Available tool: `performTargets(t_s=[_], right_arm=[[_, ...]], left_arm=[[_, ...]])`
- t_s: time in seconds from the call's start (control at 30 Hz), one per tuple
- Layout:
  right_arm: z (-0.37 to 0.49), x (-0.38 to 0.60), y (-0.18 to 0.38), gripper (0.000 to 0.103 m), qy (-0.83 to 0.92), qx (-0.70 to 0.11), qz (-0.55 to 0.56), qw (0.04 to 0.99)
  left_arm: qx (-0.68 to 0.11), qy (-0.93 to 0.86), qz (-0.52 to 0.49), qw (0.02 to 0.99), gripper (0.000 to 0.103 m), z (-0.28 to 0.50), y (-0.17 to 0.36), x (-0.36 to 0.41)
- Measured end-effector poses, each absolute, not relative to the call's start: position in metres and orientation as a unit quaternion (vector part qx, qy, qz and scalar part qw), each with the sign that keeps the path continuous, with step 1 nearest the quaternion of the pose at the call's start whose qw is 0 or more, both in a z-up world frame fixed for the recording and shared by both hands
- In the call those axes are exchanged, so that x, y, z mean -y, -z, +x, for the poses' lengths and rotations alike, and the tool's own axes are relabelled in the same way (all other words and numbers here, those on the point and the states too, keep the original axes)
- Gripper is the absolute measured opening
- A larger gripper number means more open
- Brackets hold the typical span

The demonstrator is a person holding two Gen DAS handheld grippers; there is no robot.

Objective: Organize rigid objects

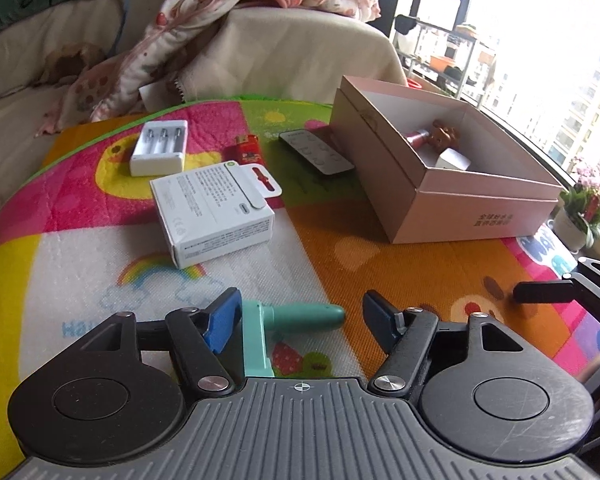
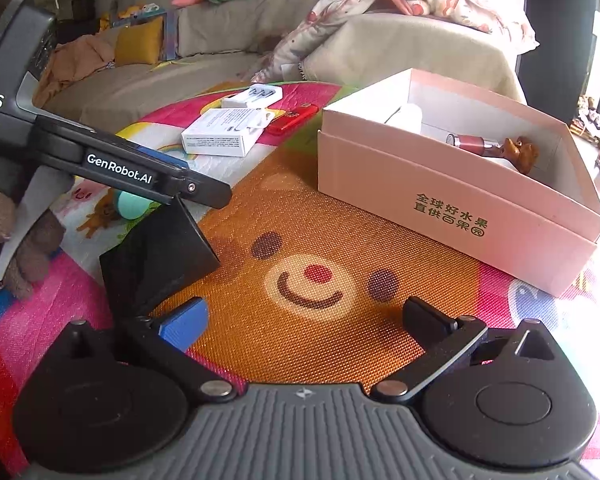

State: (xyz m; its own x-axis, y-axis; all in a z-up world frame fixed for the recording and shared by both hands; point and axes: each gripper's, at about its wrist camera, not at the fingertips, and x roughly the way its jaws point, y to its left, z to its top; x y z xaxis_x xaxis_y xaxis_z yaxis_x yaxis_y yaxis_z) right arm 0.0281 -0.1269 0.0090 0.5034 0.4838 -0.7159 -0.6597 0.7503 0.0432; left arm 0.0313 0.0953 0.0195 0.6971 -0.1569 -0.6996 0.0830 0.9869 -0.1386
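Stowed in pink box (image 1: 476,216), right: figurine (image 1: 444,136), tube, white item. Outstanding on play mat (image 1: 420,264): teal roller (image 1: 300,314) lying loose between wide left tongs (image 1: 298,318); white carton (image 1: 216,216), battery charger (image 1: 160,148), lighter (image 1: 247,149), remote (image 1: 316,154) far. Right tongs (image 2: 304,316) wide, empty.

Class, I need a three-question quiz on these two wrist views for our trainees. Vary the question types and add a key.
1. True or false: the teal tool lies on the mat, between the open fingers of the left gripper.
2. Which lies inside the pink box? A) lighter B) remote C) bear figure
3. Fill in: the right gripper holds ____.

Key: 1 true. 2 C, the bear figure; the lighter and remote lie on the mat. 3 nothing.
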Motion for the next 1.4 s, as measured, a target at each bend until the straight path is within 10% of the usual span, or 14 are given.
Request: performTargets(t_s=[0.73, 0.9, 1.1, 1.17, 1.4], right_arm=[[-0.003, 0.096, -0.025, 0.097, -0.327, -0.299, -0.243, 0.863], [0.016, 0.120, -0.046, 0.097, -0.363, -0.361, -0.089, 0.854], [0.032, 0.086, -0.041, 0.073, -0.354, -0.351, -0.072, 0.864], [0.042, 0.074, -0.034, 0.051, -0.371, -0.369, -0.073, 0.849], [0.028, 0.088, -0.043, 0.050, -0.389, -0.383, -0.104, 0.831]], left_arm=[[-0.388, 0.068, -0.017, 0.919, 0.063, -0.001, -0.020, -0.111], [-0.377, 0.057, 0.010, 0.925, 0.063, -0.008, -0.017, -0.102], [-0.362, 0.063, 0.020, 0.930, 0.063, -0.017, -0.015, -0.102], [-0.358, 0.061, 0.023, 0.932, 0.062, -0.020, -0.014, -0.101], [-0.365, 0.114, 0.076, 0.921, 0.062, -0.041, -0.019, -0.074]])
